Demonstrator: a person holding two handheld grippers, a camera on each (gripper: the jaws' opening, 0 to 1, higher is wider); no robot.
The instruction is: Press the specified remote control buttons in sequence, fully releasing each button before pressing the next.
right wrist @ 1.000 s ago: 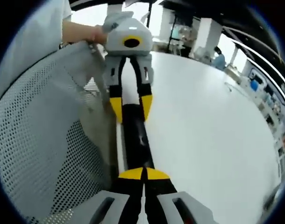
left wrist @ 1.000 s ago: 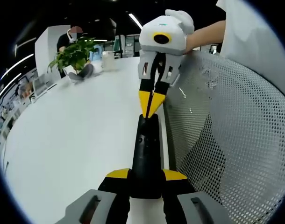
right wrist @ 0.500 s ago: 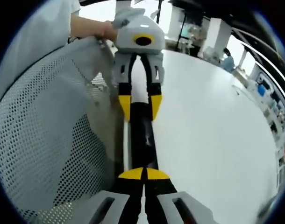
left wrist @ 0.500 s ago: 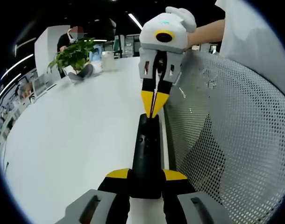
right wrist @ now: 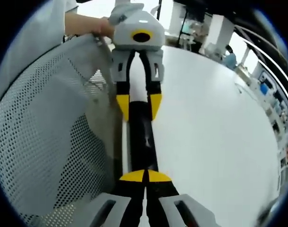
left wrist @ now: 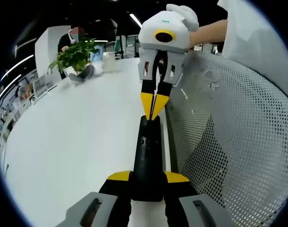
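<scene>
The left gripper (left wrist: 147,176) clamps its 2 fingers on the near end of the black remote control (left wrist: 148,153), held along the white bench (left wrist: 73,137) edge beside a mesh chair back (left wrist: 229,142). The right gripper (right wrist: 145,176), fingers closed together, has its tips at the remote's far end.

Views face each other along the remote (left wrist: 147,156).

Brightness: both views evenly bright; the white tabletop (left wrist: 73,137) is nearly washed out.
Light source: ceiling strip lights (left wrist: 137,20) overhead in the left gripper view.
Glare: broad sheen on the tabletop in the right gripper view.
Shadows: faint, soft.
Distortion: strong fisheye bending toward the edges.
Focus: centre sharp; the potted plant (left wrist: 75,56) and far background soft.
</scene>
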